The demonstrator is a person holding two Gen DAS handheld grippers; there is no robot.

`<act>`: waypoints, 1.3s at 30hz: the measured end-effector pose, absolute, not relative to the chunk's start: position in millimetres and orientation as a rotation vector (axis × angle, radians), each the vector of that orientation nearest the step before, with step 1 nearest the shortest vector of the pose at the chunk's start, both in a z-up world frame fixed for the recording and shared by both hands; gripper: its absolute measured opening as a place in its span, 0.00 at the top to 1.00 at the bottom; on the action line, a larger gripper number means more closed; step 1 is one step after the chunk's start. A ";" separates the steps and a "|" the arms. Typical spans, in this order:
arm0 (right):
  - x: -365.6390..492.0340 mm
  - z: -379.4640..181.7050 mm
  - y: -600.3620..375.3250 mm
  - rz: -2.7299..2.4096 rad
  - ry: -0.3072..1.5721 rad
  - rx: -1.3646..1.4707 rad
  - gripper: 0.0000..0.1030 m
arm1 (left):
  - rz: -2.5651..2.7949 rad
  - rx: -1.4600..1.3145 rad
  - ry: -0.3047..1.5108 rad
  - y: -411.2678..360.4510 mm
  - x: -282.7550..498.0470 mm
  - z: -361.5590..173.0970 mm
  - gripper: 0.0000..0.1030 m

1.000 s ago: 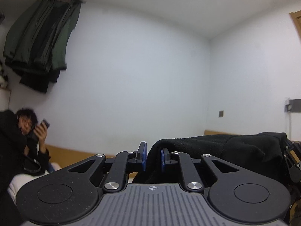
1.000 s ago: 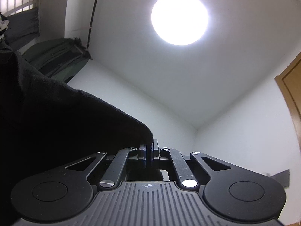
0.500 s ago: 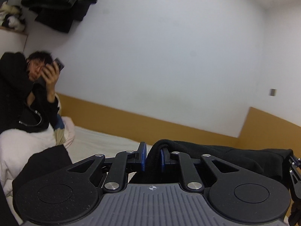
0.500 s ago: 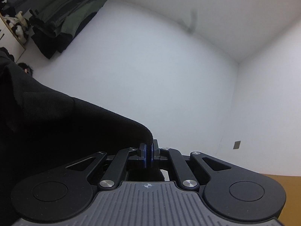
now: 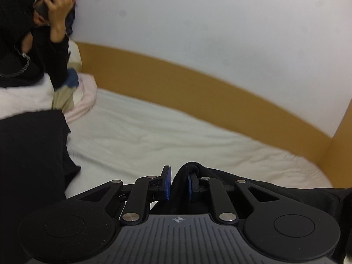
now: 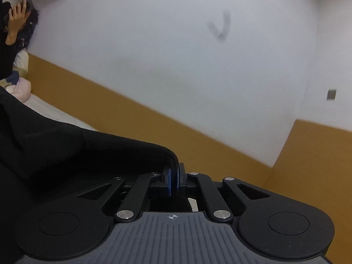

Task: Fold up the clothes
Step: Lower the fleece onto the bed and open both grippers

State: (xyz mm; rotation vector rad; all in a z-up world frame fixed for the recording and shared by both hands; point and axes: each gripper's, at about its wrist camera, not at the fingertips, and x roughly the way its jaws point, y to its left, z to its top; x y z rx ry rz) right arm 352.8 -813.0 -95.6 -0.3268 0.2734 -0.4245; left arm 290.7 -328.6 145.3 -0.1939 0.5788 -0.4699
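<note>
The left gripper [image 5: 178, 183] pinches a thick fold of the black garment [image 5: 275, 186] between its narrowly set blue pads [image 5: 167, 184]; the cloth bunches up over the fingertips at about 12 o'clock from the gripper body and trails off toward 3 o'clock, where it runs out of the frame. In the right wrist view, the right gripper [image 6: 175, 181] is clamped nearly tight on an edge of the same black garment [image 6: 72, 145], which rises as a rolled hem just above the pads and spreads away toward 9 o'clock, filling the lower left and hiding whatever lies under it. Beyond the left gripper lies a bed with a white sheet [image 5: 154, 136] and a tan wooden board [image 5: 198, 88] along the wall. At 10 o'clock a seated person [image 5: 33, 44] in dark clothes holds a phone [image 5: 44, 8] up; the frame edge cuts them off. More dark fabric [image 5: 30, 154] at 9 o'clock is too blurred to identify. The right view's background is smeared.
</note>
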 end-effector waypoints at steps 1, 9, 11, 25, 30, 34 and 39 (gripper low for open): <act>362.2 -110.1 -820.7 -0.411 0.308 -0.295 0.96 | -0.460 -0.200 0.596 -332.6 299.2 129.0 0.85; 409.3 -202.6 -843.7 -0.356 0.438 -0.229 0.96 | -0.412 -0.173 0.667 -364.3 346.4 44.9 0.85; 416.1 -214.8 -852.5 -0.353 0.451 -0.200 0.96 | -0.413 -0.190 0.678 -368.0 354.5 29.5 0.84; 427.3 -255.1 -871.4 -0.245 0.634 -0.028 0.93 | -0.404 0.050 0.607 -389.2 363.8 -18.6 0.56; 409.3 -232.1 -870.0 -0.284 0.603 0.107 0.47 | -0.321 0.002 0.609 -381.4 363.5 -18.3 0.16; 385.9 -219.1 -868.2 -0.282 0.468 0.179 0.37 | -0.346 -0.028 0.591 -376.2 359.3 -16.1 0.16; 372.6 -184.7 -817.4 -0.195 0.367 -0.157 0.48 | -0.339 0.035 0.416 -375.3 326.1 6.0 0.07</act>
